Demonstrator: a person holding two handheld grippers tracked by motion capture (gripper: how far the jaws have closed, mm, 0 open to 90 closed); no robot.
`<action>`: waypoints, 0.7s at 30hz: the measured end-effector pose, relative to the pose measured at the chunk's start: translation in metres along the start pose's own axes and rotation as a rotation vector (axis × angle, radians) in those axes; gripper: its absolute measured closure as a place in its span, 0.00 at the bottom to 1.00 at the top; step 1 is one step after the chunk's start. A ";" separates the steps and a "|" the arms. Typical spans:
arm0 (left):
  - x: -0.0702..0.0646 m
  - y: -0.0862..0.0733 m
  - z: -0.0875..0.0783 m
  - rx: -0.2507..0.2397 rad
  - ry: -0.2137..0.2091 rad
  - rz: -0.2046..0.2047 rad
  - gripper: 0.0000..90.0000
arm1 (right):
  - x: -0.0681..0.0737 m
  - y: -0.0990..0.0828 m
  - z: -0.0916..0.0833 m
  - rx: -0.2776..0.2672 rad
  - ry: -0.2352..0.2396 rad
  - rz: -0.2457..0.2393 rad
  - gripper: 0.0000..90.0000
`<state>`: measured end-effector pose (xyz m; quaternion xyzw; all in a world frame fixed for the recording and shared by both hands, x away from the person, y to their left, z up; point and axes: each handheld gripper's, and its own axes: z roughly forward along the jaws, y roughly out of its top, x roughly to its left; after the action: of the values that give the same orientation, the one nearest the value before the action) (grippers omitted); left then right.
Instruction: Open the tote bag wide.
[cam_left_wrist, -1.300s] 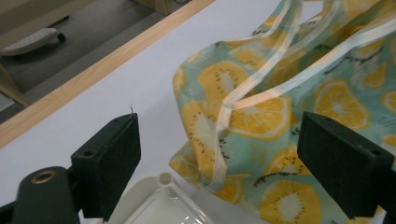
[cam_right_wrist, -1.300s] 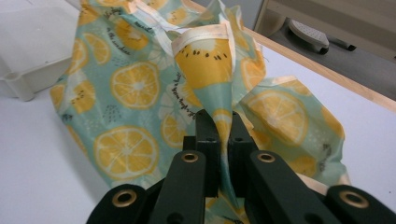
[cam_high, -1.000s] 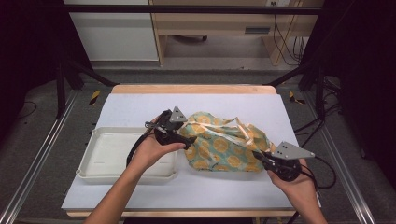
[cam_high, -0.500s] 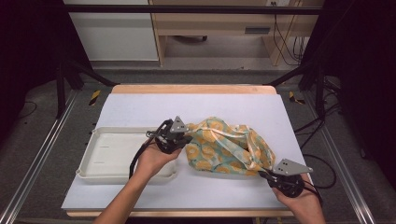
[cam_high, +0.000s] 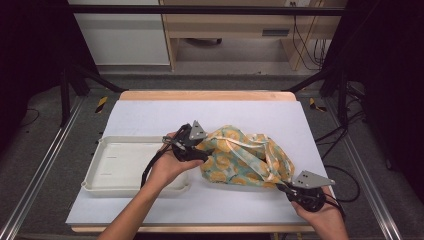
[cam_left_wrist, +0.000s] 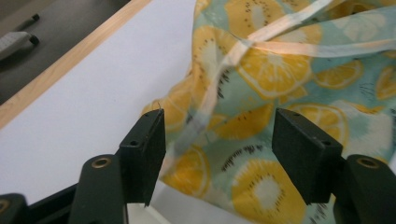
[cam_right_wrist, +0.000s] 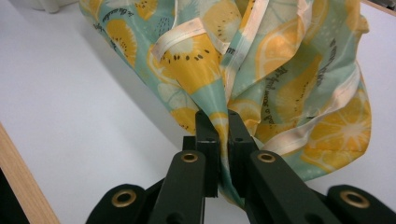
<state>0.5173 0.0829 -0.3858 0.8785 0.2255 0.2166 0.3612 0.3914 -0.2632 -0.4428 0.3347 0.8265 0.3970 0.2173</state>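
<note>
Inspected at the white table (cam_high: 150, 117): fruit-print cloth (cam_high: 245, 157) lying bunched near the table's middle, just right of the cream tray (cam_high: 115, 165) and well short of flat. Right gripper (cam_high: 292, 189) found clamped tight on a gathered corner of the cloth (cam_right_wrist: 219, 93) at the near right, jaws nearly together with fabric pinched between them. Left gripper (cam_high: 196, 150) found at the cloth's left edge, beside the tray, jaws having just been opening and standing well apart; cloth (cam_left_wrist: 261, 116) seen beyond and between them but pressed by neither pad, so nothing held on that side. Judged as a spreading or folding job barely begun. Risks noted: with one corner alone secured, any pull from the right likely to drag the whole bundle toward the table's near edge instead of opening it. Pale hem tape (cam_left_wrist: 280, 39) crossing over the folds, liable to be caught in place of the true edge. Left jaws closing blind on stacked layers likely to gather more than one fold. Tray rim close enough to snag trailing fabric.
</note>
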 end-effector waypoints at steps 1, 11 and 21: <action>0.000 0.000 0.000 0.000 0.000 0.000 0.37 | 0.000 0.000 0.000 0.001 0.002 0.000 0.97; -0.011 0.002 0.016 0.089 -0.056 0.055 0.91 | -0.003 -0.002 -0.001 -0.010 0.005 0.019 0.95; -0.023 -0.014 -0.027 0.011 -0.039 0.069 0.98 | -0.004 0.021 -0.008 -0.064 -0.009 0.053 0.27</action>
<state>0.4808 0.0933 -0.3838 0.8917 0.1894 0.2106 0.3532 0.3973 -0.2599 -0.4208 0.3513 0.8031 0.4274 0.2211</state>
